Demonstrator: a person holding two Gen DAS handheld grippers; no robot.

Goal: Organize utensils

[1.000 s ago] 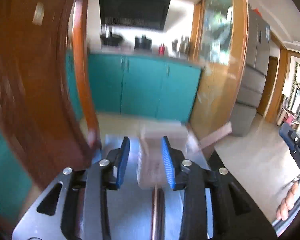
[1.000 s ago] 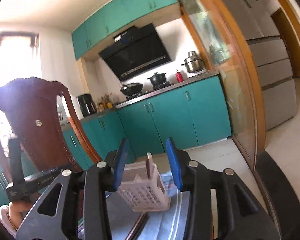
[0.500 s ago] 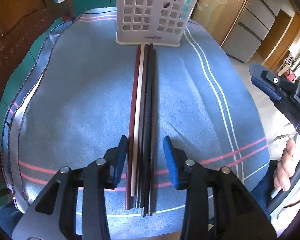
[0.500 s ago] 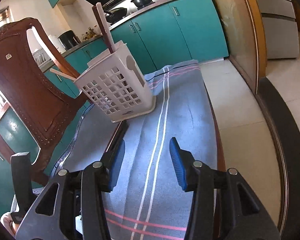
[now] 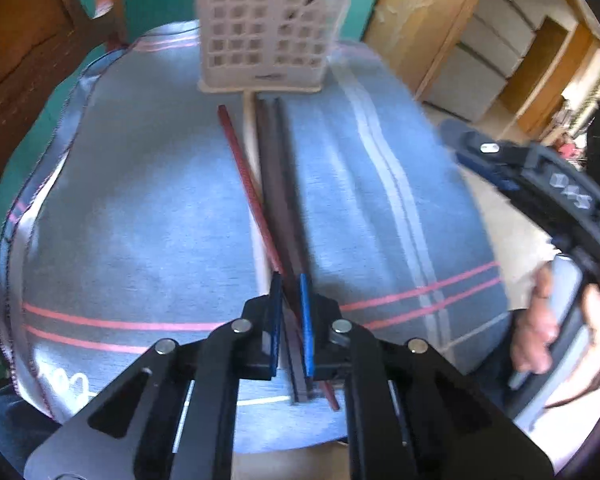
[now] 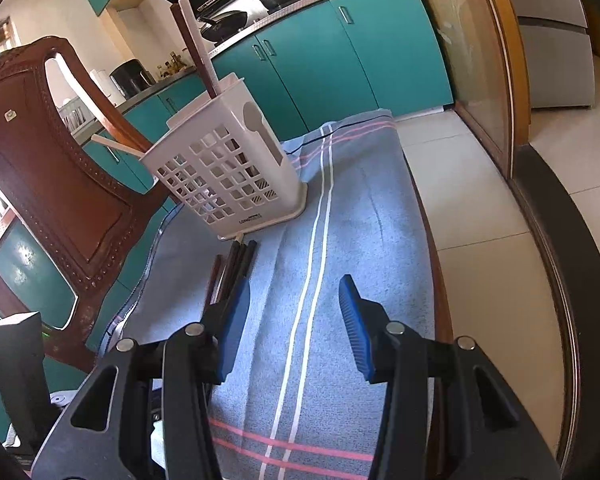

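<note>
Near the front of the surface point(image 5: 140, 216), the left gripper point(image 5: 288, 312) pinches dark chopsticks point(image 5: 278, 184) so they can go in the white basket point(image 6: 224, 168). The right gripper point(image 6: 294, 320) waits, spread wide.

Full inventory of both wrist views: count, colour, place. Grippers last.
utensil basket: 1, white, slotted, standing at the far end of the cloth
chopsticks in basket: at least 3 visible, brown and cream, sticking out of the top
loose chopsticks: a bundle, count unclear; red-brown, cream and dark ones, lying on the cloth in front of the basket
cloth: 1, blue with white and pink stripes, covering the table
chair: 1, dark red-brown wood, left of the table
kitchen cabinets: teal, in the background
left gripper: black with blue pads, closed on the loose chopsticks
right gripper: black with blue pads, open above the cloth
</note>
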